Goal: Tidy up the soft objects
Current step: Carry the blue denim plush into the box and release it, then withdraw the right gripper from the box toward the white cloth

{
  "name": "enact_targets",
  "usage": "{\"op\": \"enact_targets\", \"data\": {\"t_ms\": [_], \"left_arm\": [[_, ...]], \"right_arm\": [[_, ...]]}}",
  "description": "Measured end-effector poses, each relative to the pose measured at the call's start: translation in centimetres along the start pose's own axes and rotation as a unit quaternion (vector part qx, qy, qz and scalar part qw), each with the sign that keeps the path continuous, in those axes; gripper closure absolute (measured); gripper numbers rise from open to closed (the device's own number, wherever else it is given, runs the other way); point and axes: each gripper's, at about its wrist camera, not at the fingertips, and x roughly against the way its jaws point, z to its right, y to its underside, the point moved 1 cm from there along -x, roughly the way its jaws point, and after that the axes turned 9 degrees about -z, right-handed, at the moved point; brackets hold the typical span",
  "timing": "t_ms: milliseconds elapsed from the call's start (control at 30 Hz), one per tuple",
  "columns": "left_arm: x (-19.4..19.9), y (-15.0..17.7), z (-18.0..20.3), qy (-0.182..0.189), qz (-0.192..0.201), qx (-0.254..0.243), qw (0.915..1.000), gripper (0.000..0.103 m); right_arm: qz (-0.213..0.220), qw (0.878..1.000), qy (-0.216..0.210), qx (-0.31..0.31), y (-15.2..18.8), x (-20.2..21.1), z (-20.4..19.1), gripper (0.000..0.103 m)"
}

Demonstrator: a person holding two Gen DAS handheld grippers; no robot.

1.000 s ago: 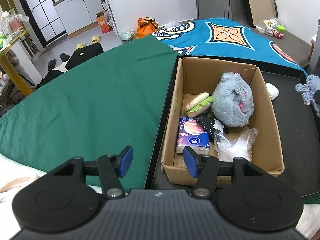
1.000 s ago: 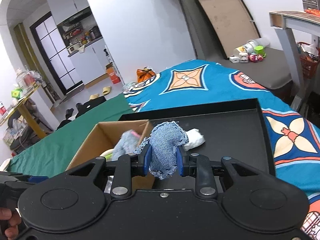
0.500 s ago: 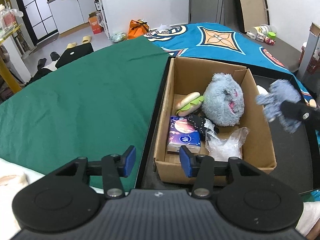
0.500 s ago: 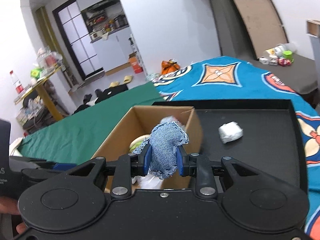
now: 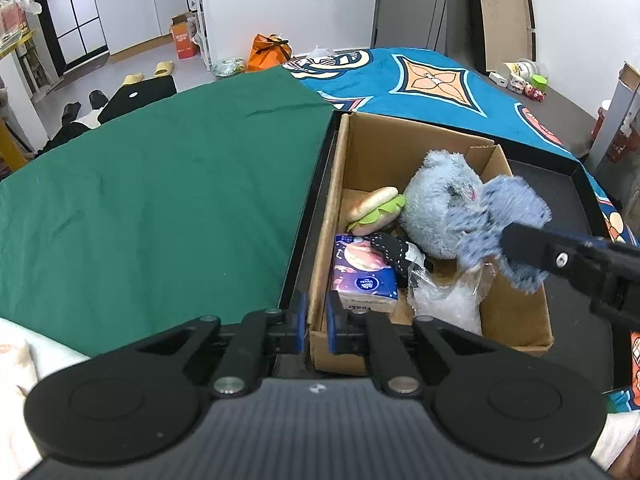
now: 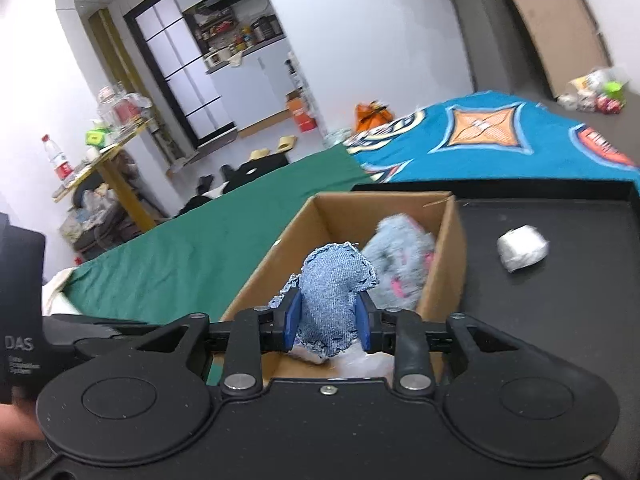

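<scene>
An open cardboard box stands on a black tray. It holds a fluffy blue plush, a burger toy, a tissue pack, a dark spotted item and a clear plastic bag. My left gripper is shut on the box's near left corner wall. My right gripper hangs over the box with a frayed denim piece between its pads. Its jaws are opening, and the pads still touch the cloth. The left wrist view shows the denim piece above the box's right side.
A white wad lies on the black tray right of the box. A green cloth covers the surface to the left, and a blue patterned cloth lies behind. Small items sit on the far grey floor.
My left gripper has closed from wide open onto the box's corner. My right gripper has carried the denim piece leftward from over the tray to over the box, and its pads have spread slightly.
</scene>
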Motion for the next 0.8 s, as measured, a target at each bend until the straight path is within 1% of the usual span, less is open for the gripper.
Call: {"op": "enact_targets", "data": {"t_ms": [67,133,333,533,667,800], "left_arm": [[0.0,-0.1,0.0,-0.001,-0.001,-0.002,1.0,0.096],[0.0,-0.1,0.1,-0.003,-0.001,-0.002,1.0,0.096],[0.1,-0.1,0.4,-0.014,-0.005,-0.003,0.9999,0.095],[0.2,-0.5,0.5,-0.029,-0.015,0.001,0.9995,0.092],[0.2,-0.8,0.7,-0.033,-0.017,0.006,0.9993,0.091],[0.2,-1.2,1.0,-0.033,-0.021,0.009,0.9992,0.09]], "right_arm": [[-0.013,1.0,-0.019,-0.002,0.0,-0.3,-0.1,0.062],[-0.021,0.999,-0.026,-0.003,0.1,-0.4,-0.2,0.055],[-0.021,1.0,-0.018,-0.007,0.2,0.3,0.4,0.055],[-0.02,1.0,0.016,0.002,-0.6,1.5,1.3,0.054],[-0.018,0.999,0.036,0.004,-1.8,2.5,2.6,0.054],[-0.014,0.998,0.06,0.024,-3.2,3.3,3.7,0.054]]}}
